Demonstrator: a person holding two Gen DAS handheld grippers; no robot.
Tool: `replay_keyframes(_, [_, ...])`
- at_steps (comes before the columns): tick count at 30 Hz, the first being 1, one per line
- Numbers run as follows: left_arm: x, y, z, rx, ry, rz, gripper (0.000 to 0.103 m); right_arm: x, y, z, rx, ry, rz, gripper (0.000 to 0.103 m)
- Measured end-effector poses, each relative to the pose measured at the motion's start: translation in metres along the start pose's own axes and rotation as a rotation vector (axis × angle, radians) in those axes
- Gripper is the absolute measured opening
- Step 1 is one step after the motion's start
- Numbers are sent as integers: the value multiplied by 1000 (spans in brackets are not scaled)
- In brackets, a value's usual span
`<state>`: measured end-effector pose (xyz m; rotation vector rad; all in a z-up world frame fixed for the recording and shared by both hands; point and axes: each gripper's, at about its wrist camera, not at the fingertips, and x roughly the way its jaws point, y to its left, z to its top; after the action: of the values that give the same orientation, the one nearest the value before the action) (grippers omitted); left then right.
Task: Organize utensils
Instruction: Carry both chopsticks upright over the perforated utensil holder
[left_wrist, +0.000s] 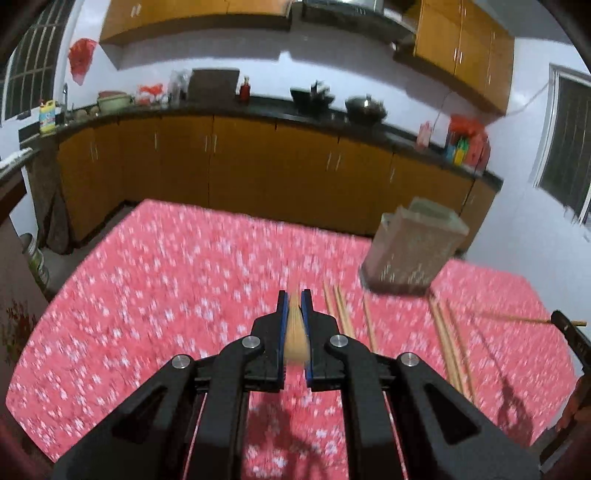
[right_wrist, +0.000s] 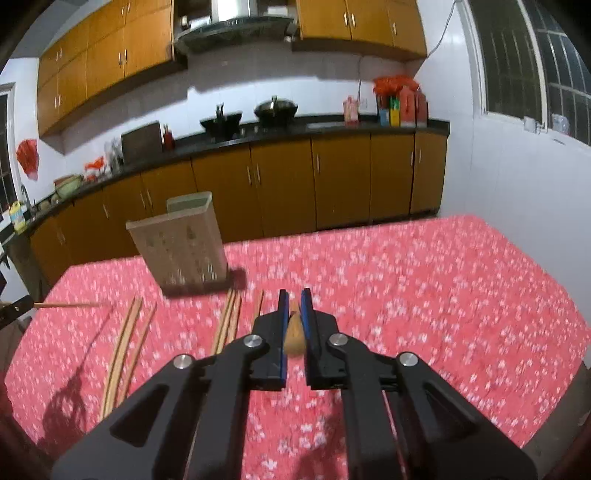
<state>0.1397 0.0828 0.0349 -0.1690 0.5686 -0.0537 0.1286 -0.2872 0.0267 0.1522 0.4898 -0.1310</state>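
Observation:
My left gripper (left_wrist: 294, 297) is shut on a wooden chopstick (left_wrist: 295, 332) and holds it above the red flowered tablecloth (left_wrist: 166, 295). My right gripper (right_wrist: 294, 297) is shut on another wooden chopstick (right_wrist: 294, 332); it also shows at the right edge of the left wrist view, chopstick (left_wrist: 532, 319) pointing left. A beige perforated utensil holder (left_wrist: 413, 251) stands at the table's far side, ahead and right of the left gripper, ahead and left of the right one (right_wrist: 181, 243). Several loose chopsticks (left_wrist: 448, 339) lie on the cloth in front of it (right_wrist: 125, 343).
Behind the table runs a dark kitchen counter (left_wrist: 258, 110) with orange cabinets, woks (right_wrist: 275, 109) and bottles. The table's far edge lies just behind the holder. A white wall with a window (right_wrist: 517, 66) is at the right.

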Motion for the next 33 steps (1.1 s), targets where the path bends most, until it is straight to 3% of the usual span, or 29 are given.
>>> replay_keyframes(8, [-5, -1, 32, 4, -84, 9, 7, -9, 1, 34, -1, -96, 9, 7])
replay_keyframes(15, [-5, -10, 73, 15, -156, 17, 7, -18, 9, 99, 14, -227, 89, 7])
replay_keyframes(24, [-27, -63, 148, 3, -350, -118, 7, -30, 38, 179, 62, -445, 244, 7])
replay_keyframes(28, [-21, -88, 153, 36, -359, -167, 7, -9, 58, 190, 36, -454, 268, 7])
replay_keyframes(33, [6, -104, 143, 67, -296, -192, 7, 34, 78, 184, -13, -393, 250, 7])
